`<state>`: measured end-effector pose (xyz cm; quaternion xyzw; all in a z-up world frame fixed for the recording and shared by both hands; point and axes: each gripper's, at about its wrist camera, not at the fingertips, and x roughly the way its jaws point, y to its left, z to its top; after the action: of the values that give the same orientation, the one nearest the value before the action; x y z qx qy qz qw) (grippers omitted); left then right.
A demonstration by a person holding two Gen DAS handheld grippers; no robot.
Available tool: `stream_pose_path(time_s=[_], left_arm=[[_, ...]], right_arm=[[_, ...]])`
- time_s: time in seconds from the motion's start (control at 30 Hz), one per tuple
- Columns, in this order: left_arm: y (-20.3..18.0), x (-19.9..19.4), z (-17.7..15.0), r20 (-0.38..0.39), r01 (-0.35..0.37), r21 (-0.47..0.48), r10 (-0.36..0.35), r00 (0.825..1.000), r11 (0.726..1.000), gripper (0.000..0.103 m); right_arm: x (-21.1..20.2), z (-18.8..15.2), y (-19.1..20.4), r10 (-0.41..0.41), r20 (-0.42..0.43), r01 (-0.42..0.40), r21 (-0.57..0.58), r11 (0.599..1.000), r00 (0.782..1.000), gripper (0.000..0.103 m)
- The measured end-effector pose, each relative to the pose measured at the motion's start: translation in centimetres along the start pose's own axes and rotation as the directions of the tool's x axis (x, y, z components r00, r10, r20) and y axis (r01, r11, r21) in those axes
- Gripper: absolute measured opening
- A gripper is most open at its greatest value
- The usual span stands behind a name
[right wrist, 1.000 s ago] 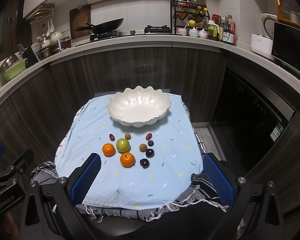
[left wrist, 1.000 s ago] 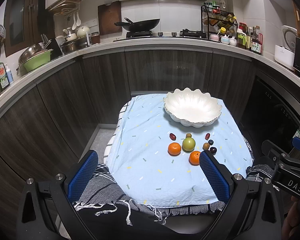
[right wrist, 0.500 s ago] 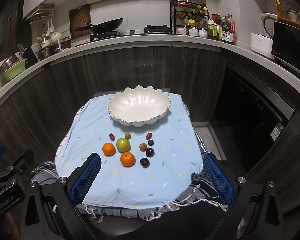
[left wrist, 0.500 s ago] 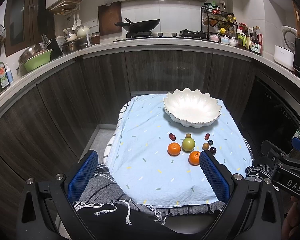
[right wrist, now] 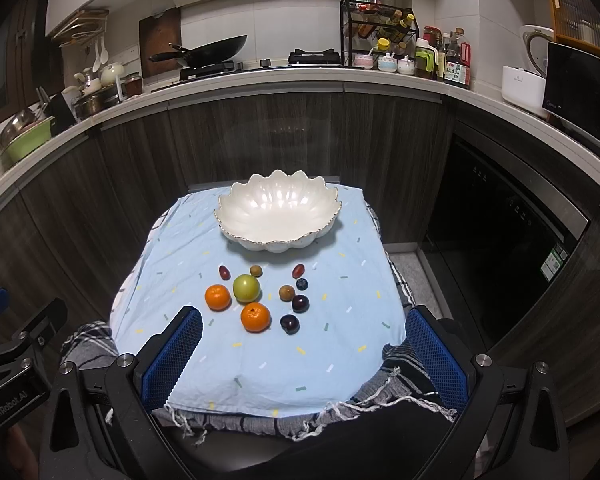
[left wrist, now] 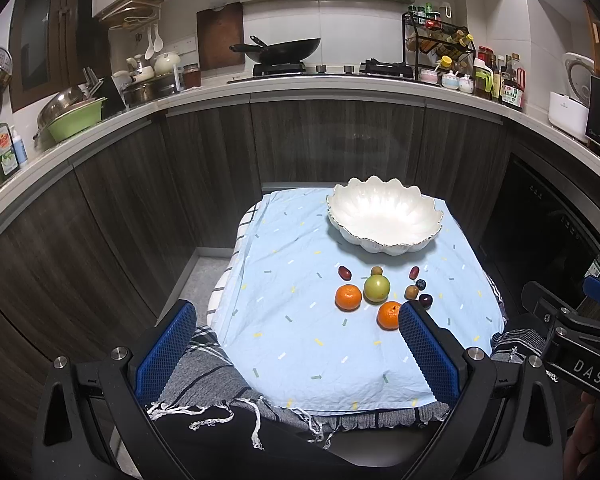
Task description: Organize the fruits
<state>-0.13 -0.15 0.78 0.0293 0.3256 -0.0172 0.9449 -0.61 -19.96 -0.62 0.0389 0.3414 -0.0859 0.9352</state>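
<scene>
While both sets of jaws stand spread wide and hold nothing, the left gripper (left wrist: 296, 344) and right gripper (right wrist: 304, 348) hang above the near edge of the tabletop (right wrist: 340, 360); beyond lie two oranges (right wrist: 255, 317), a green apple (right wrist: 246, 288) and small dark fruits (right wrist: 300, 303), then the white scalloped bowl (right wrist: 278, 210).

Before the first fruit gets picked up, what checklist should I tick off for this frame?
1. White scalloped bowl holds nothing yet, room for fruit: ok.
2. Fruits lie loose on the blue cloth in front of the bowl, none stacked: ok.
3. Right gripper open, nothing between its fingers: ok.
4. Left gripper open, nothing held: ok.
5. Nearest orange has free space around it for the fingers: ok, though the green fruit sits close behind.
6. Whether the cloth will slip under contact: cannot tell.
</scene>
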Motion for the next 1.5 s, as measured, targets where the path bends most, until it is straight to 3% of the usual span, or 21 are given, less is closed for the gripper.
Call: stream_pose_path(time_s=[1.5], left_arm=[[-0.3, 1.1, -0.7, -0.019, -0.005, 0.013, 0.005, 1.0, 1.0, 0.103]], right_arm=[[1.2, -0.2, 0.0, 0.003, -0.021, -0.003, 0.007, 1.0, 1.0, 0.103]])
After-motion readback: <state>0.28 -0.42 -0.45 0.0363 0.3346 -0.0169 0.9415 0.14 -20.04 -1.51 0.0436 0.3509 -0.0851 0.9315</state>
